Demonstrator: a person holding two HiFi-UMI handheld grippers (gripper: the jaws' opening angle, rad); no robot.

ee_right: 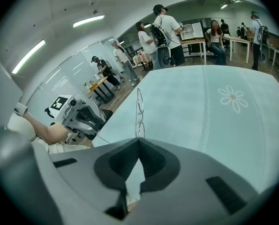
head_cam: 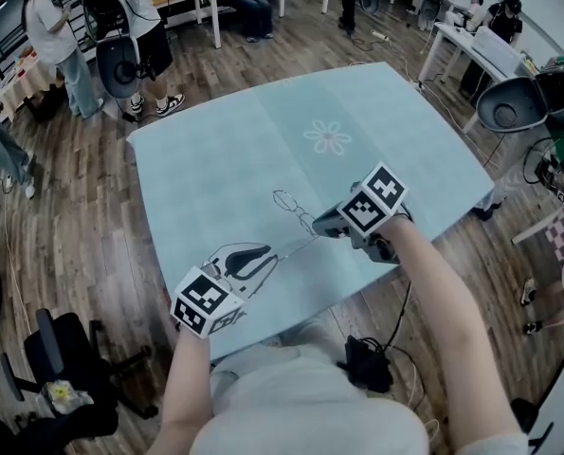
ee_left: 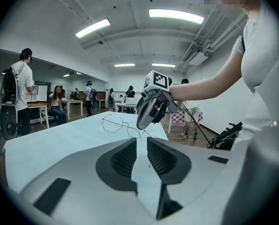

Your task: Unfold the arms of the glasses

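Note:
Thin wire-rimmed glasses (head_cam: pixel 287 203) are lifted just above the pale blue table (head_cam: pixel 206 159). My right gripper (head_cam: pixel 321 224) is shut on the frame's near end, and the lenses (ee_right: pixel 139 108) stick out past its closed tips (ee_right: pixel 139 142). One slim arm of the glasses (head_cam: pixel 296 247) runs from there toward my left gripper (head_cam: pixel 263 259). In the left gripper view that arm (ee_left: pixel 148 159) is a fine wire between the jaws. They stand a little apart around it, and table shows through the gap (ee_left: pixel 141 146). Beyond them are the lenses (ee_left: pixel 113 123) and the right gripper (ee_left: pixel 146 121).
A daisy print (head_cam: pixel 327 137) marks the cloth beyond the glasses. The table's front edge runs just below my left gripper. A black office chair (head_cam: pixel 63 368) stands at the lower left. Several people, other tables and a grey chair (head_cam: pixel 511 104) ring the room.

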